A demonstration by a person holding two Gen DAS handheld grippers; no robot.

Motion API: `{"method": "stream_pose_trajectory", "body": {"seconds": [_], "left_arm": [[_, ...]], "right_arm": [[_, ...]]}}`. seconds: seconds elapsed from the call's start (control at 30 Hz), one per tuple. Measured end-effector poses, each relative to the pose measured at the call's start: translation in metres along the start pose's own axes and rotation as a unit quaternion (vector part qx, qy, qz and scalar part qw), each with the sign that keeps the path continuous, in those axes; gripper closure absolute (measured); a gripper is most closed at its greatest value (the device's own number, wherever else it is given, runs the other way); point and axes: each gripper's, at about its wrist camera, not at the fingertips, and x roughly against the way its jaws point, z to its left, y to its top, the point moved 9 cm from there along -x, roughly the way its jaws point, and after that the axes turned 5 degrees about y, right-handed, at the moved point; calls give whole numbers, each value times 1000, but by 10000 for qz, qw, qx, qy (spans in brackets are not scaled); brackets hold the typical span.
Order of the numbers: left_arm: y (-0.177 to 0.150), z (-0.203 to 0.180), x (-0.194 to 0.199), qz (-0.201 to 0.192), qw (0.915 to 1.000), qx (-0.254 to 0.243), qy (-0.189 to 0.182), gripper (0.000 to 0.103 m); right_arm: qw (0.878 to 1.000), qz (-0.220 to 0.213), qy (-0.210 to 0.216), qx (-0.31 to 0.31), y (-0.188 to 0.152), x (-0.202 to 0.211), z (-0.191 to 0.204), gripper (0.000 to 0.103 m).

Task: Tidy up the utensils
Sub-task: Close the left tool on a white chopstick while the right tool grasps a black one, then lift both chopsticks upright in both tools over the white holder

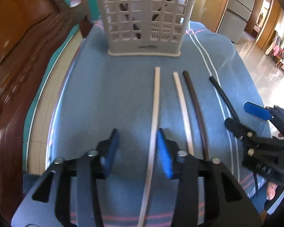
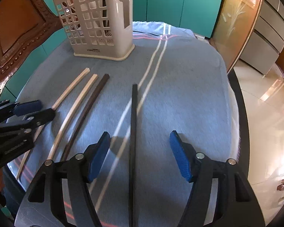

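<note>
A beige lattice utensil holder (image 1: 143,19) stands upright at the far end of a blue towel (image 1: 104,94); dark sticks show inside it. It also shows in the right wrist view (image 2: 96,22). Several chopsticks lie loose on the towel: a pale one (image 1: 155,102) between the fingers of my open left gripper (image 1: 138,147), a second pale one (image 1: 181,100), a brown one (image 1: 195,102) and a black one (image 1: 221,94). In the right wrist view the black chopstick (image 2: 134,124) lies between the fingers of my open right gripper (image 2: 140,151), untouched.
A carved wooden chair (image 2: 13,37) stands at the left of the table. Teal cabinets (image 2: 170,3) are behind it. The towel's right edge drops to a shiny tiled floor (image 2: 265,113). White stripes (image 2: 153,64) run along the towel.
</note>
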Motion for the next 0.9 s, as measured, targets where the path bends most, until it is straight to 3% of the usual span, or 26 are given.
{"method": "stream_pose_trajectory", "body": {"seconds": [0.07,0.17,0.23,0.3,0.37,0.4,0.6,0.9], "left_arm": [[11,-6,-5,-25,10000,-52,64,68],[23,-14,-11,3,9999,-124,66,72],[28,-16,-14,50,9999,-119,33,73],[30,-16,-15,115,9999,-64,-59,80],[29,-17,-14,108,9999,-86,-76,95],[29,-16,-13,106,9999,-91,-75,96],[30,-5,8,-104,9995,138,-280,96],[54,18,119,-1277,9904,237,-477,96]], "right_arm": [[10000,-29,10,51,4,-3,2,43],[9999,-86,104,90,11,-5,6,64],[9997,-85,211,36,13,-6,6,87],[9991,-42,404,-127,13,-6,4,96],[9979,-49,581,-272,12,-5,3,97],[9975,-93,636,-298,12,-3,2,97],[9940,-682,783,-341,19,41,0,97],[9764,-1858,1094,-113,52,158,8,97]]}}
